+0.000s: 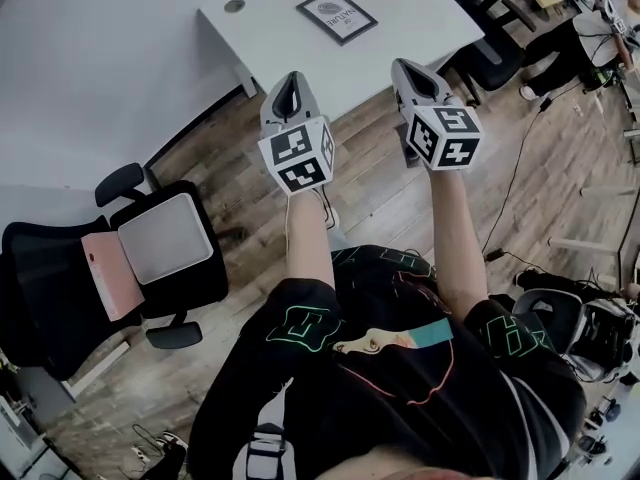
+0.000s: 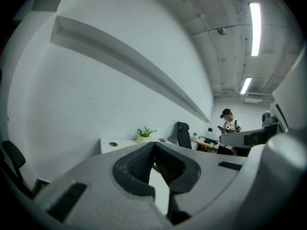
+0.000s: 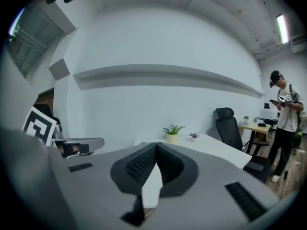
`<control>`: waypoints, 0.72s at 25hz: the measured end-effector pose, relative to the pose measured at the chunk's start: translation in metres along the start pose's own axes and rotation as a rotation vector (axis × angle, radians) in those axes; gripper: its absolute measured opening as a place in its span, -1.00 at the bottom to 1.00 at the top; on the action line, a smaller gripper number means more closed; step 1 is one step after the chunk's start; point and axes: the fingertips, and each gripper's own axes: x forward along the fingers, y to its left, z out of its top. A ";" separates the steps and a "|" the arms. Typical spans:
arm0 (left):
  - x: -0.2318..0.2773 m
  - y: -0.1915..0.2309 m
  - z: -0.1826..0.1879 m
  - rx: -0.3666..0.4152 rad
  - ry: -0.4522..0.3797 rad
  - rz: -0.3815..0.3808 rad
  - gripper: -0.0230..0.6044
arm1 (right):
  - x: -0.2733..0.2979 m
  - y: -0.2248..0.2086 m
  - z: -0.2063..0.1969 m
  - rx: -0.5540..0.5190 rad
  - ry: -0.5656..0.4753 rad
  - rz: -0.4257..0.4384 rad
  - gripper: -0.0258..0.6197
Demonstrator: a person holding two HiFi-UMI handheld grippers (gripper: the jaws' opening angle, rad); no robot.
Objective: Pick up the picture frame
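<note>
Picture frame [image 1: 336, 15] x1, white desk [image 1: 425, 13] x1

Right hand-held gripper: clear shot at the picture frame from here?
Probably yes: the picture frame lies flat on the white desk ahead, nothing between; the right hand-held gripper is shut and short of it.

The person wears a black short-sleeved shirt [image 1: 400, 378] with green-outlined letters on the sleeves and a teal and orange print, while the left gripper [image 1: 290, 80] and right gripper [image 1: 407, 68] are pale grey shells with black ribbed pads [image 2: 138, 164], each bearing a white cube [image 1: 297, 156] of black square markers.
</note>
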 end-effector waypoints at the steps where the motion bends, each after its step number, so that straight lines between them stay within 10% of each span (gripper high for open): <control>1: 0.006 0.002 -0.001 -0.002 0.007 0.006 -0.91 | 0.005 -0.005 0.001 -0.001 0.006 -0.004 -0.91; 18: 0.024 0.005 -0.010 -0.059 0.012 -0.029 -0.91 | 0.020 -0.021 0.003 -0.009 0.005 -0.044 -0.91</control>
